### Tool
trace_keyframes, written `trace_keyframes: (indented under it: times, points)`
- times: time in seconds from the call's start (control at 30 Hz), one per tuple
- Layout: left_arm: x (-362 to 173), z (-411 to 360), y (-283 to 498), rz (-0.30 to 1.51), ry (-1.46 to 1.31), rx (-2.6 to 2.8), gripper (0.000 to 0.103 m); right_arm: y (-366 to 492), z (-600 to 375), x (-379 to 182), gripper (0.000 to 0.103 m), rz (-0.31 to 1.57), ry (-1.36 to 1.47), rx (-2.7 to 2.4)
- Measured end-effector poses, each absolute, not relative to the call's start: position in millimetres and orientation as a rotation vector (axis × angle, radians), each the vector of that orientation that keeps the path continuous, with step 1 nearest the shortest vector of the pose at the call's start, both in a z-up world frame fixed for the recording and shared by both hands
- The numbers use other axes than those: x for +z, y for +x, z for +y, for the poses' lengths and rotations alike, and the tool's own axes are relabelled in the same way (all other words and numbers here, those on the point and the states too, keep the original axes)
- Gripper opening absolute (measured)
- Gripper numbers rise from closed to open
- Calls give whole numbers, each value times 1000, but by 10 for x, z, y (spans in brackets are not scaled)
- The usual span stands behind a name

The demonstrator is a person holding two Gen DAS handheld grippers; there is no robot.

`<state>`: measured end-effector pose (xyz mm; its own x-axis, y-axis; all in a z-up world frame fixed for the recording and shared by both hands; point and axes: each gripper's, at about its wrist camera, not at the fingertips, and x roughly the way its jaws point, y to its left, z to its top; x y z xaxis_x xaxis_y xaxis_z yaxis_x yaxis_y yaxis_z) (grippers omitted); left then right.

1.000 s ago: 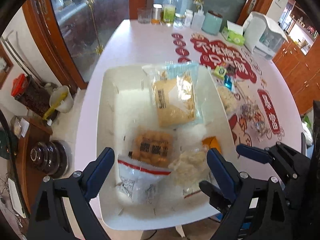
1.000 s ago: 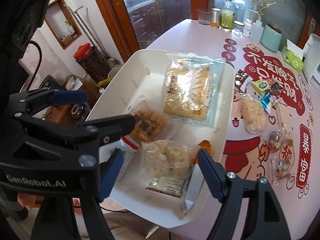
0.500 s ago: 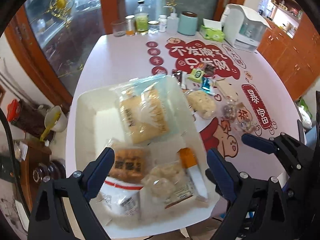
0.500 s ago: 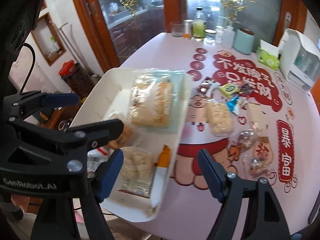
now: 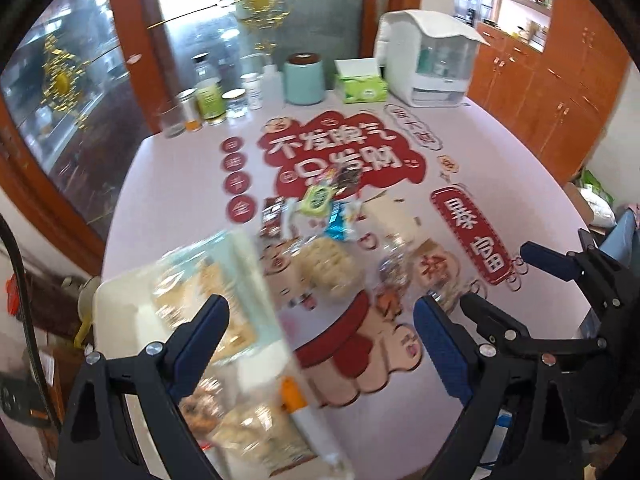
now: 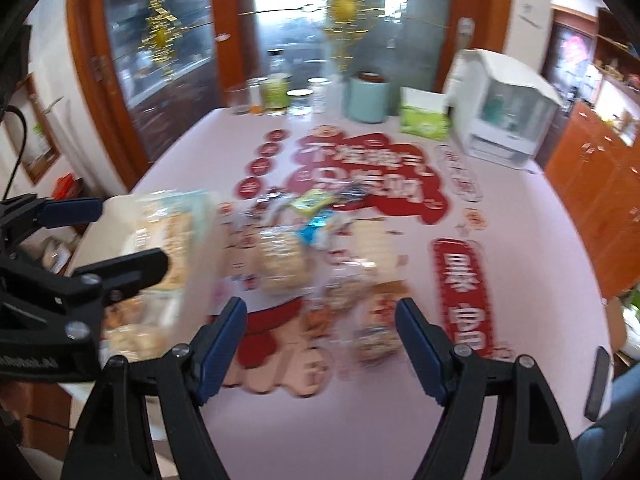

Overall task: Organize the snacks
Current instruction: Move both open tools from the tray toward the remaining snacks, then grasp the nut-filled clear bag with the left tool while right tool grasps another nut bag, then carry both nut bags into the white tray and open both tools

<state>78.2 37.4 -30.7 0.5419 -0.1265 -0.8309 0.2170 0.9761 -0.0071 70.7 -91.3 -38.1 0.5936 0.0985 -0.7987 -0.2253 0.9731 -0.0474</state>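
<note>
Loose snacks (image 5: 320, 240) lie clustered mid-counter on the red printed decal: a pale puffed-cake pack (image 5: 326, 270), small green (image 5: 318, 198) and blue (image 5: 338, 224) wrappers, a dark bar (image 5: 272, 216), clear-wrapped sweets (image 6: 372, 336) nearer the right side. White tray (image 5: 116, 300) sits at the counter's left edge, holding a large flat cracker bag (image 5: 208, 292) at its far end and smaller packs, blurred, toward the near end. Pink counter (image 5: 180, 184) carries jars and bottles (image 5: 208, 100), a teal canister (image 5: 304, 80), a green tissue box (image 5: 362, 88) and a white appliance (image 5: 428, 60) along the far edge. Both views are motion-smeared; labels unreadable, tray's near end cut off. Left gripper (image 5: 320, 344) hovers over the tray's right rim, jaws wide, gripping nothing. Right gripper (image 6: 320, 340) hovers above the loose sweets, jaws spread, likewise empty.
</note>
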Motion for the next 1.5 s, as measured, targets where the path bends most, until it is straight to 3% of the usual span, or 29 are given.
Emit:
trace_keyframes:
  times: [0.2, 0.77, 0.93, 1.0, 1.03, 1.17, 1.5]
  points:
    - [-553, -138, 1169, 989, 163, -255, 93, 928, -1490, -753, 77, 1025, -84, 127]
    - [-1968, -884, 2000, 1344, 302, -388, 92, 1296, -1720, -1768, 77, 1161, -31, 286]
    - [-2139, -946, 2035, 1376, 324, -399, 77, 1386, -1662, -1930, 77, 1177, -31, 331]
    - [-2186, -966, 2031, 1391, 325, -410, 67, 1398, -1638, -1976, 63, 1183, -22, 363]
    - [-2216, -977, 2025, 1401, 329, -415, 64, 1391, -1618, -1991, 50, 1182, -30, 373]
    - [-2247, -1004, 2020, 1388, 348, -422, 47, 1359, -1579, -1969, 45, 1162, -81, 383]
    - [-2105, -987, 1806, 1337, 321, -377, 43, 1286, -1662, -1883, 44, 1152, -96, 358]
